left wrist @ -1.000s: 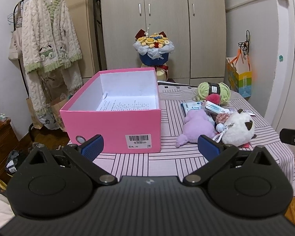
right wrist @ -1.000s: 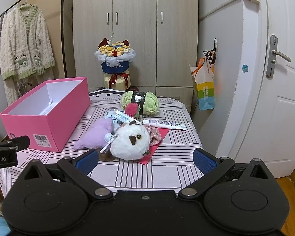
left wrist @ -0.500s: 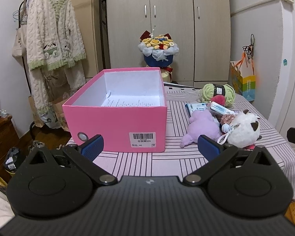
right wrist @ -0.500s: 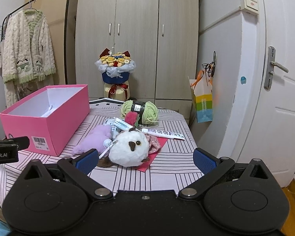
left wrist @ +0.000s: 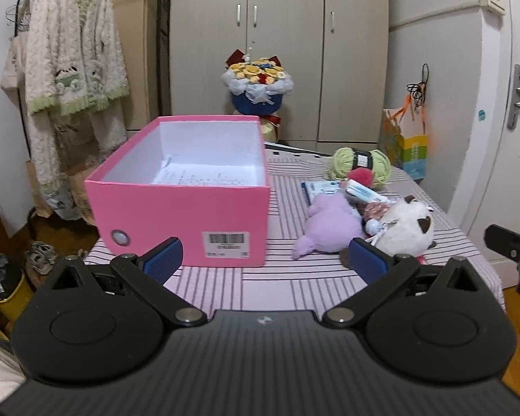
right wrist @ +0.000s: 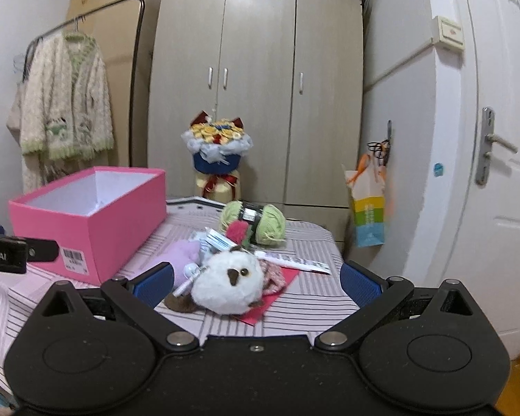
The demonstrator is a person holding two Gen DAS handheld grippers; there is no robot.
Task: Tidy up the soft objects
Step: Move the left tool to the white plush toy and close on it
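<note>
An open pink box (left wrist: 190,208) with a white inside stands on the striped table (left wrist: 277,277); it also shows in the right wrist view (right wrist: 90,222). To its right lie a purple plush (left wrist: 329,225), a white owl plush (left wrist: 407,230) (right wrist: 228,286), a red pompom (left wrist: 362,175) and green yarn (left wrist: 360,164) (right wrist: 253,222). My left gripper (left wrist: 265,258) is open and empty before the box. My right gripper (right wrist: 256,280) is open and empty, with the owl plush just beyond its fingers.
Tubes and a packet (right wrist: 291,260) lie among the plush toys on a red sheet (right wrist: 277,294). A flower bouquet (left wrist: 258,86) and a wardrobe (right wrist: 256,86) stand behind the table. A coat rack (left wrist: 66,69) is at the left, a door (right wrist: 495,173) at the right.
Both grippers have dropped lower and tilted up, so the table sits lower in both views. The right gripper has come closer to the owl plush. Both stay open.
</note>
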